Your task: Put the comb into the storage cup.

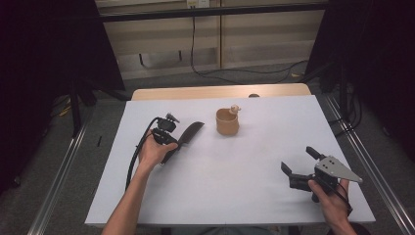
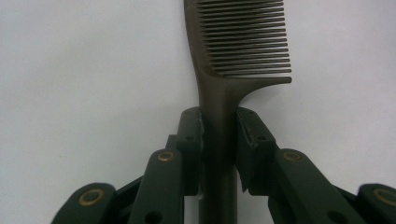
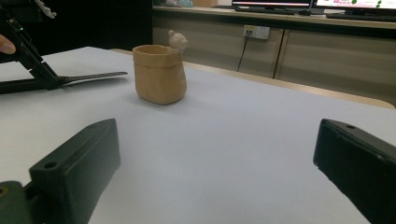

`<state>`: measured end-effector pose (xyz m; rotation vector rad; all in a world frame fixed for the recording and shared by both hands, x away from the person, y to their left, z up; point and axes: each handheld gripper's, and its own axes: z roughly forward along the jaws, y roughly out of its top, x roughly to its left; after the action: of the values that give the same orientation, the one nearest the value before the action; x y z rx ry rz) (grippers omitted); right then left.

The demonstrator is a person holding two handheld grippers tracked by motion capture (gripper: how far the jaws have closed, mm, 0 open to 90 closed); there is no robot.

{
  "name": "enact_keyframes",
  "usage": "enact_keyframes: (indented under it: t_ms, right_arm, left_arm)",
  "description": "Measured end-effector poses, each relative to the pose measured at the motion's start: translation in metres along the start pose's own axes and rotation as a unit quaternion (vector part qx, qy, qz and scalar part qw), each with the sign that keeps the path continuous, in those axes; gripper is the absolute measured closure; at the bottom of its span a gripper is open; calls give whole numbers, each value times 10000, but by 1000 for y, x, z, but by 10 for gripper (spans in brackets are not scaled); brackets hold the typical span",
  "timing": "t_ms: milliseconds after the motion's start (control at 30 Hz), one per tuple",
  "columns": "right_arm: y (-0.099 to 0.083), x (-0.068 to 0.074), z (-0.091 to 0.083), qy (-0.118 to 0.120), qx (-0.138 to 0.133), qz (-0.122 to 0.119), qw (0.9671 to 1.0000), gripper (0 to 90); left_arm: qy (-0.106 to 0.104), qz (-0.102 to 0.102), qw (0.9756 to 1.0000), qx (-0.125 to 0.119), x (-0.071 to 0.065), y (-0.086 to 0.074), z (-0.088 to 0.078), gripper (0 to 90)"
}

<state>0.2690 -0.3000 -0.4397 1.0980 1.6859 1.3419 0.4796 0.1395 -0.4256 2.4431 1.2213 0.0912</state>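
A dark comb (image 1: 191,132) lies flat on the white sheet, teeth end toward the cup. My left gripper (image 1: 172,145) is shut on its handle; in the left gripper view both pads press the comb (image 2: 233,46) handle just below the teeth, gripper (image 2: 218,130) over the sheet. A tan cup (image 1: 227,123) with a small pale figure (image 1: 235,108) on its rim stands upright at mid-table. My right gripper (image 1: 298,159) rests open near the front right, jaws wide apart with nothing between them. In the right gripper view (image 3: 217,158) the cup (image 3: 159,74) and comb (image 3: 88,77) lie ahead.
The white sheet (image 1: 254,196) covers a wooden table whose far edge (image 1: 220,91) shows bare. Black cables trail from the left gripper and run across the floor beyond. Dark stands flank the table on both sides.
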Motion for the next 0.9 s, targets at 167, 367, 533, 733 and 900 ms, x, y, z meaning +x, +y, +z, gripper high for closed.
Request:
enact_keyframes:
  t_ms: [167, 367, 533, 733, 900]
  right_arm:
    - [0, 0, -1, 2, -4, 4, 10000, 0]
    - [0, 0, 0, 23, -8, 10, 10000, 0]
    - [0, 0, -1, 19, -13, 24, 10000, 0]
    - [0, 0, 0, 30, -15, 20, 10000, 0]
    - [0, 0, -1, 30, -16, 16, 10000, 0]
  left_arm:
    - [67, -34, 9999, -106, 3, -4, -5, 729]
    - [26, -129, 9996, -267, 8, -7, -11, 728]
    - [-81, -210, 9978, -622, 10, -8, -20, 727]
    - [-117, -201, 9942, -1047, 12, -10, -29, 728]
    - [-142, -190, 9896, -1418, 13, -13, -37, 728]
